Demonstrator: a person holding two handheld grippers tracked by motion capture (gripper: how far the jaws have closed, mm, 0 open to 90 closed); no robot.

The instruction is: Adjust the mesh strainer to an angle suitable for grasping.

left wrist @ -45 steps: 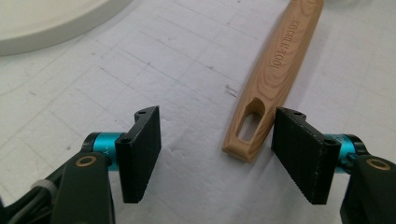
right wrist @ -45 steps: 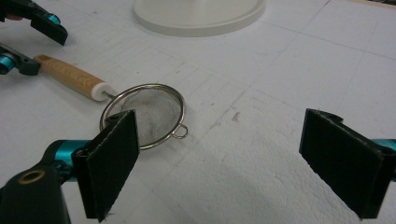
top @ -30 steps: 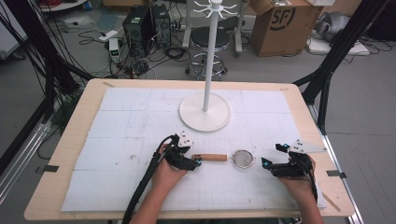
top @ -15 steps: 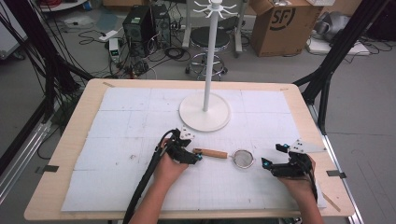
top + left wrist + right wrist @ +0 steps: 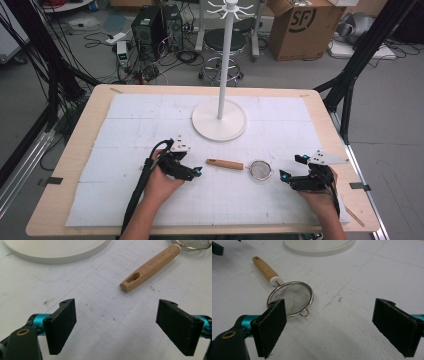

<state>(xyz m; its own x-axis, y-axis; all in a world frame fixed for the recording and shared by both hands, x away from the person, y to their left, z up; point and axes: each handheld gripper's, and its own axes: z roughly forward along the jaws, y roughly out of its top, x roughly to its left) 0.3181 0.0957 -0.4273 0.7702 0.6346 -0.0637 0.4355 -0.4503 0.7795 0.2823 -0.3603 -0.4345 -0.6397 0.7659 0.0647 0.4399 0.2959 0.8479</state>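
The strainer (image 5: 252,168) lay flat on the table (image 5: 90,125) between both empty, wide-open grippers, the left gripper (image 5: 196,172), whose jaws had just been opening, nearest its wooden handle (image 5: 150,267), so a square, level grip across the handle's middle seemed best, with the right gripper (image 5: 286,177) idle.

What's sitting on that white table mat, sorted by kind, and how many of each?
Strainer with wooden handle: 1
White stand with round base: 1
Hand-held grippers, left and right, both with fingers apart and nothing between them: 2
Total: 4
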